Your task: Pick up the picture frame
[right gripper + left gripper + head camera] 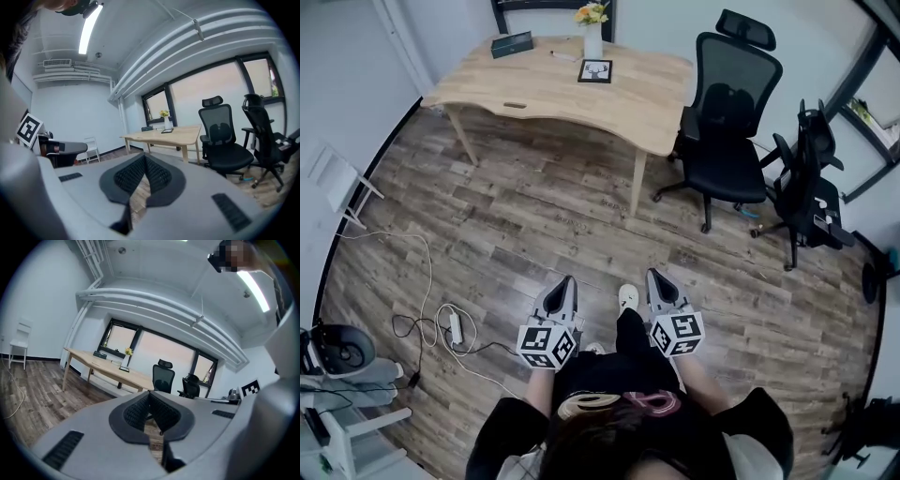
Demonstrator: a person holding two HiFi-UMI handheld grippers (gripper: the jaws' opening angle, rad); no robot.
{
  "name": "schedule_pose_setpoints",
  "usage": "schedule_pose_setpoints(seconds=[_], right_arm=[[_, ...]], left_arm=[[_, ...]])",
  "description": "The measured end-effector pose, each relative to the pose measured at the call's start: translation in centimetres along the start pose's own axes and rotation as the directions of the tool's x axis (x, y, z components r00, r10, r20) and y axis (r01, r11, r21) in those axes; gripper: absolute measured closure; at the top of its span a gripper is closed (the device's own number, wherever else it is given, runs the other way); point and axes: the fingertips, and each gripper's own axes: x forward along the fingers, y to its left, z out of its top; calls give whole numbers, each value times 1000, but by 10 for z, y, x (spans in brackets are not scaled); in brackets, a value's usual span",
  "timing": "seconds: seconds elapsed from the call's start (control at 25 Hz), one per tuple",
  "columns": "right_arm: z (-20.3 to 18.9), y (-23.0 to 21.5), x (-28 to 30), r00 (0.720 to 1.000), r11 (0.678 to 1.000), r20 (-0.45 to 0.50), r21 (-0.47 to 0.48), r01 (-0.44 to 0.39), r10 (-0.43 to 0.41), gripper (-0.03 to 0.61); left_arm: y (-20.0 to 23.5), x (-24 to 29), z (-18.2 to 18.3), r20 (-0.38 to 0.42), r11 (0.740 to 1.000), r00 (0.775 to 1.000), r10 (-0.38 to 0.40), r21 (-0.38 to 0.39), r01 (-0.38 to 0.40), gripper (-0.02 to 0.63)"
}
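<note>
The picture frame (594, 71), black-edged with a deer print, lies flat on the wooden table (534, 94) at the far side of the room, beside a white vase of yellow flowers (592, 33). It shows small and far off in the left gripper view (124, 368) and the right gripper view (167, 131). Both grippers are held close to the person's body over the plank floor, well short of the table. My left gripper (565, 284) is shut with nothing in it. My right gripper (655, 277) is likewise shut and empty.
Two black office chairs (727, 122) (806, 192) stand right of the table. A dark box (512, 44) lies on the table's far left. A white cable and power strip (455, 328) trail on the floor at left, near a white folding chair (337, 183).
</note>
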Motion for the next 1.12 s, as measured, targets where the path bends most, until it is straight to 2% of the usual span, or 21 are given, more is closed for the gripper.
schedule_pose_setpoints(seconds=[0.44, 0.72, 0.88, 1.12], right_arm=[[58, -61, 124, 995, 994, 22, -31, -101, 102, 568], [83, -106, 182, 986, 984, 5, -65, -168, 168, 568], [91, -131, 201, 984, 981, 1, -76, -179, 180, 568], [92, -162, 217, 989, 987, -19, -67, -146, 145, 568]], left_arm=[[16, 118, 45, 25, 998, 998, 59, 23, -60, 595], [13, 188, 55, 33, 995, 994, 100, 8, -101, 595], [11, 217, 53, 33, 993, 992, 119, 1, -119, 595], [8, 247, 43, 0, 990, 991, 133, -42, -133, 595]])
